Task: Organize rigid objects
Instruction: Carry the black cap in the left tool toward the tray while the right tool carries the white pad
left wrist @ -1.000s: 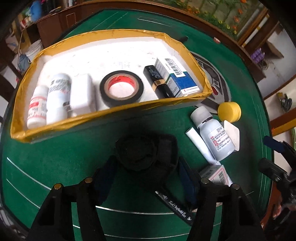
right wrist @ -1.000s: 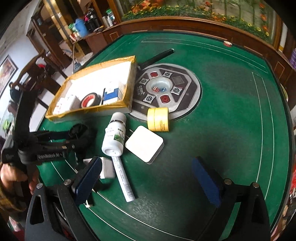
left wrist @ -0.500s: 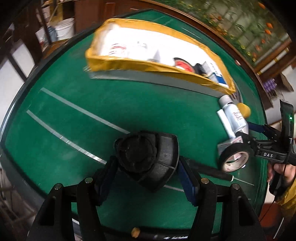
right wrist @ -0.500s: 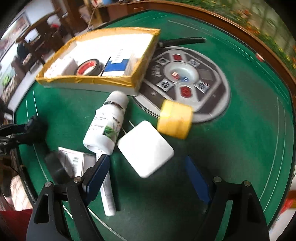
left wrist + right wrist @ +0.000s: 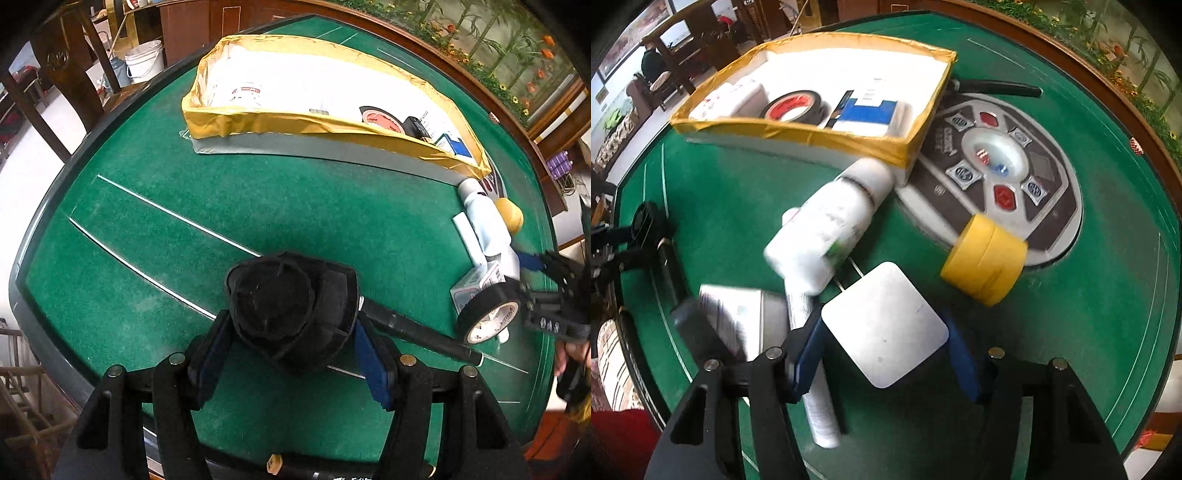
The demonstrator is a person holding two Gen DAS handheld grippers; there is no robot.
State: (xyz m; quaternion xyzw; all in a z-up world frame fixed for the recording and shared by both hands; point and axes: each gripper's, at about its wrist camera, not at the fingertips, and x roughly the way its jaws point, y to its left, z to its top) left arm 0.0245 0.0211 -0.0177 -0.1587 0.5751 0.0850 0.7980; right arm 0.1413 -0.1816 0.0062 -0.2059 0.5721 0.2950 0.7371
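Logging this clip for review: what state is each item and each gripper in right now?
left gripper: shut on the black tool.
right gripper: jaws have just been closing, pads against the white square block.
white bottle: on its side, capped.
yellow roll: on its side.
white tube: lying flat.
black tape roll: standing on edge.
tray: open-topped, holding items.
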